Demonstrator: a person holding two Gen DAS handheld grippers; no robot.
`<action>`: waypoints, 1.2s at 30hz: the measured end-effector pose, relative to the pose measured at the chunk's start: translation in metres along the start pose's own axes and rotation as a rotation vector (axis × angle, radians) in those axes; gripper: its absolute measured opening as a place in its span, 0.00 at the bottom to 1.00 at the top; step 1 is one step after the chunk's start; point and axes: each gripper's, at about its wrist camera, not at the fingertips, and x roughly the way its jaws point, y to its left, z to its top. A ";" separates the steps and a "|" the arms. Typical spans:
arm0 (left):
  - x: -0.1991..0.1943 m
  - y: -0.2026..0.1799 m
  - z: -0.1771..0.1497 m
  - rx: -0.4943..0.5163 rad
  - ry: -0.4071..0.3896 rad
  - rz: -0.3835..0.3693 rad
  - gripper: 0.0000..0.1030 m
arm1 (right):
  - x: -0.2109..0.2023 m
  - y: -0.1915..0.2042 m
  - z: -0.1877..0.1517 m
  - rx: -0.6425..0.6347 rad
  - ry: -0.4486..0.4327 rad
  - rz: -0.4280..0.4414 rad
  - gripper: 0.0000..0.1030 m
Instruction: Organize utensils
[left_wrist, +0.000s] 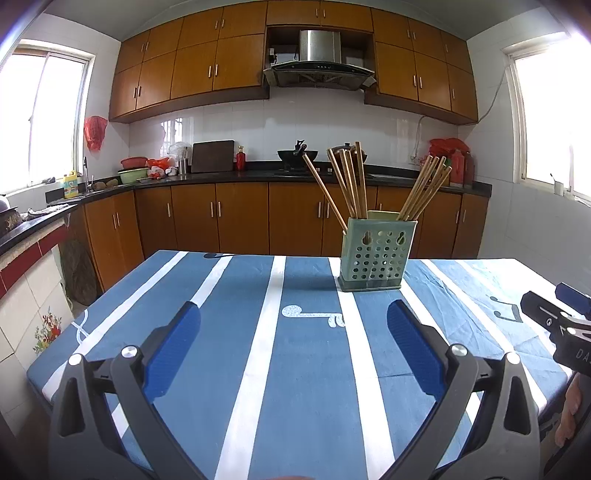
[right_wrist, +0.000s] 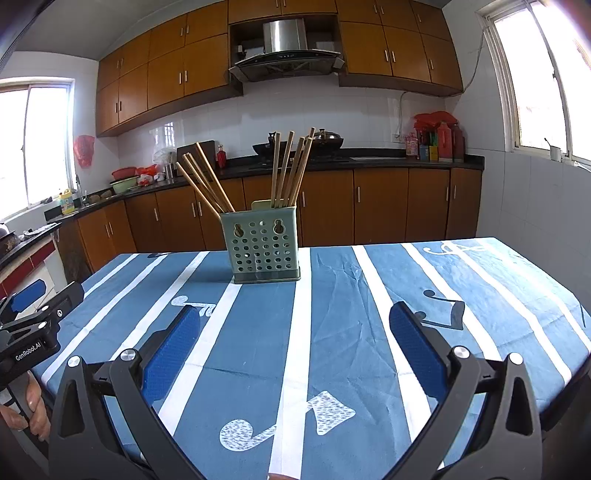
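A green perforated utensil holder (left_wrist: 375, 254) stands upright on the blue-and-white striped tablecloth (left_wrist: 236, 325), towards the far side; it also shows in the right wrist view (right_wrist: 263, 248). Several wooden chopsticks (left_wrist: 351, 181) stand in it in two bunches; they also show in the right wrist view (right_wrist: 291, 168). My left gripper (left_wrist: 293, 317) is open and empty, above the near part of the table, short of the holder. My right gripper (right_wrist: 295, 321) is open and empty, also short of the holder. Each gripper shows at the edge of the other's view.
The table's far edge lies just behind the holder. Beyond it are wooden kitchen cabinets (left_wrist: 240, 218), a dark counter with a wok (left_wrist: 297, 155), bowls and bottles, and a range hood (left_wrist: 319, 66). Windows are on both sides.
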 end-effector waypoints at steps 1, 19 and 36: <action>-0.001 -0.001 -0.001 0.000 0.000 -0.001 0.96 | 0.000 0.001 0.000 -0.001 0.000 0.001 0.98; -0.004 -0.006 -0.006 0.010 0.012 -0.006 0.96 | -0.001 0.001 -0.003 0.007 0.006 0.005 0.98; -0.002 -0.006 -0.005 0.007 0.013 -0.007 0.96 | -0.001 -0.001 -0.003 0.007 0.006 0.006 0.98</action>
